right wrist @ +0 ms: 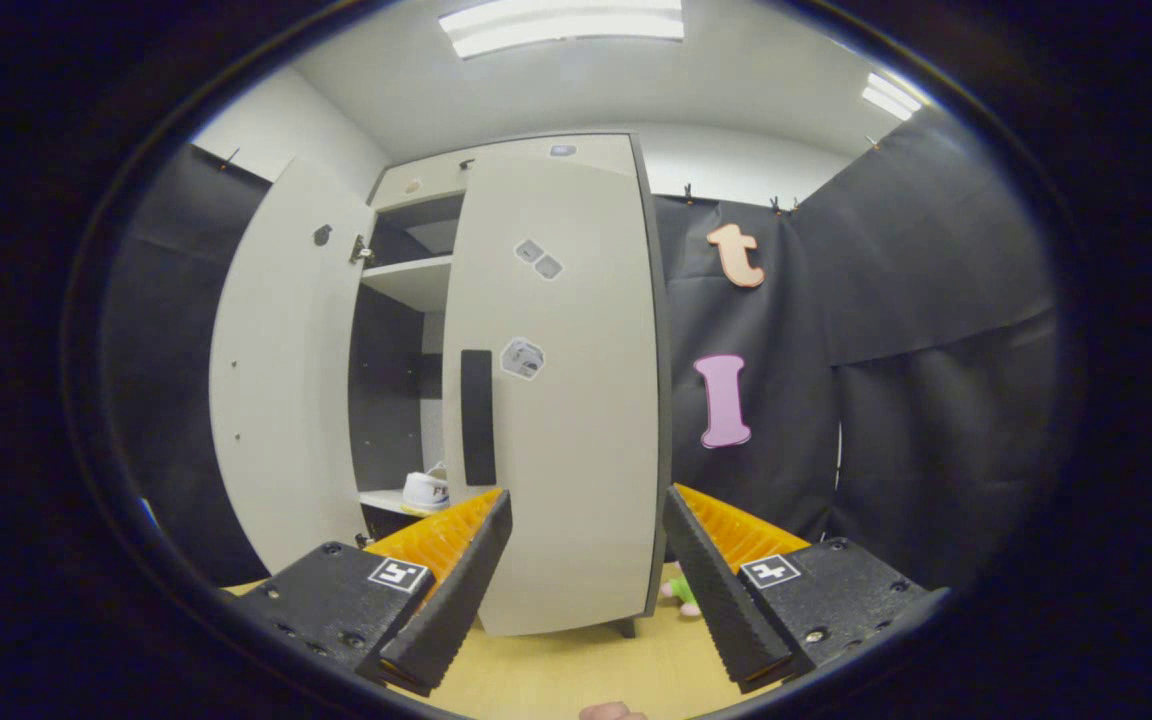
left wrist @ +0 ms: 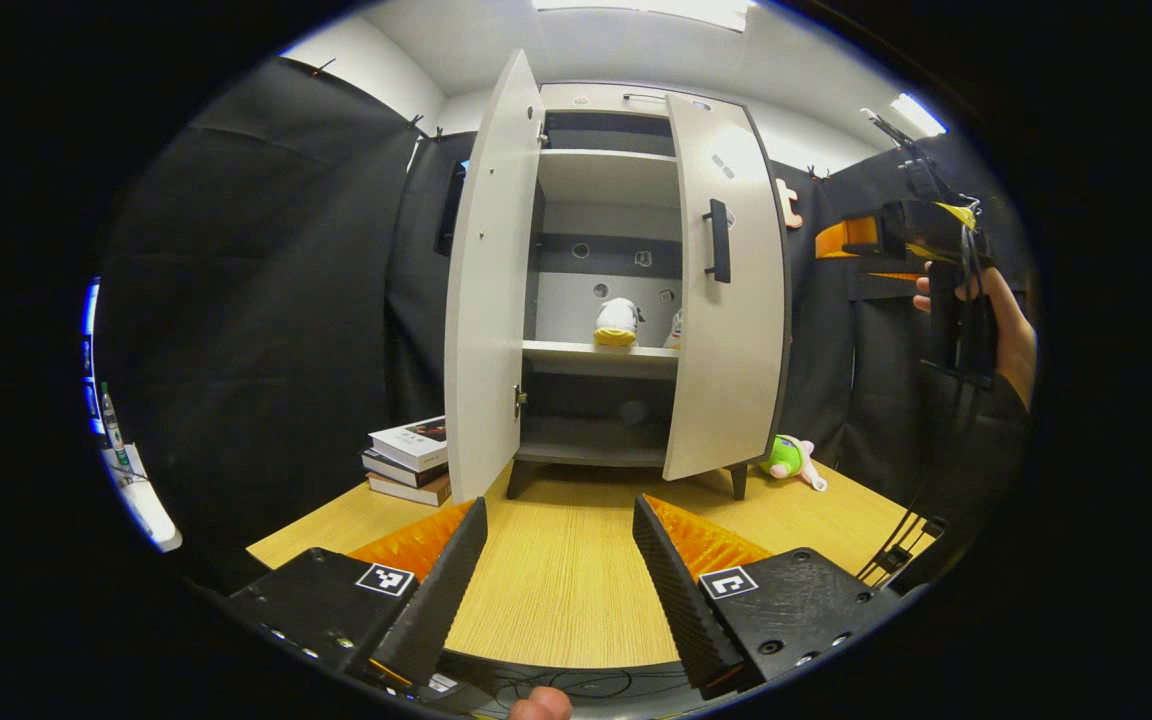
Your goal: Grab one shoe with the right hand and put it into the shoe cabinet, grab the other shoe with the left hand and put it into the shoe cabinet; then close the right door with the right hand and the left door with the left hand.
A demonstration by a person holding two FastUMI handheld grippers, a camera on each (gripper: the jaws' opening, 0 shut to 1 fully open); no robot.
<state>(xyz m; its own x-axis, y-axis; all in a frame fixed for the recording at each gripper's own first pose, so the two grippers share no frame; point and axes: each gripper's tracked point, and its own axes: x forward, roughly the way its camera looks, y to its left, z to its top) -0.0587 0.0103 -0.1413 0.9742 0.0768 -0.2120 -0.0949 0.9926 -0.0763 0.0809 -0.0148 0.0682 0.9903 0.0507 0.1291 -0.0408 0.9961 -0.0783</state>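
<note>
Wooden table (left wrist: 556,590): shoes (left wrist: 616,323) inside shoe cabinet (left wrist: 626,180).

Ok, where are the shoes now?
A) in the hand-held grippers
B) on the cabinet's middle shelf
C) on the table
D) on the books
B: both shoes sit on the middle shelf inside the cabinet, whose doors are not yet shut.

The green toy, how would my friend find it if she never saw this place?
Find the tall pale shoe cabinet on the wooden table. By its front right leg, under the half-shut right door, lies the green plush toy. It is soft and bright, unlike the stacked books on the other side.
</note>
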